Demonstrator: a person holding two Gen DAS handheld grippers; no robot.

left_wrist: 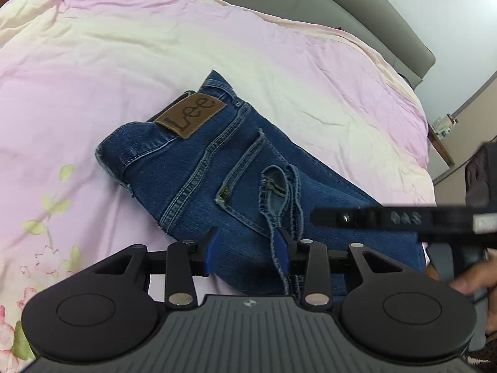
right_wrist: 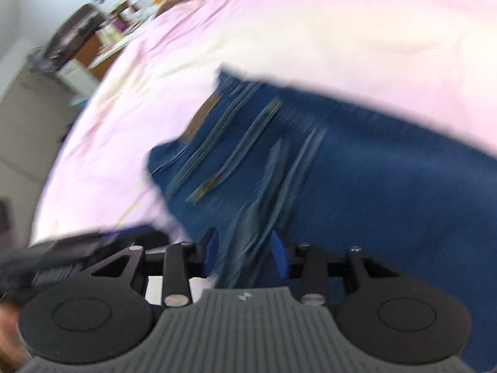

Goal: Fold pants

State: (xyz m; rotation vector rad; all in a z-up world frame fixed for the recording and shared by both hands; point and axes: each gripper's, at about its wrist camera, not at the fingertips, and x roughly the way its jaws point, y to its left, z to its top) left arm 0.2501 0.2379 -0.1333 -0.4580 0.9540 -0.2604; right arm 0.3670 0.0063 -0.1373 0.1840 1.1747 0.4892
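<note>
Blue jeans (left_wrist: 198, 171) with a brown Lee patch (left_wrist: 191, 115) lie folded on the pink bed cover (left_wrist: 124, 62), waistband toward the far side. A leg hem (left_wrist: 279, 183) rests doubled back over the seat. My left gripper (left_wrist: 248, 250) hovers at the jeans' near edge, open, with the hem's edge running along its right fingertip (left_wrist: 283, 253). The right wrist view is blurred. There my right gripper (right_wrist: 245, 248) stands open over the jeans (right_wrist: 388, 186), with a strip of denim hem lying between its fingers. It also shows as a black bar (left_wrist: 388, 217) at the right.
A grey padded headboard (left_wrist: 357, 6) runs along the far side of the bed. A person's hand (left_wrist: 475, 283) holds the right gripper's handle. Cluttered furniture (right_wrist: 93, 37) stands beyond the bed's edge. The bed cover (right_wrist: 279, 31) spreads wide around the jeans.
</note>
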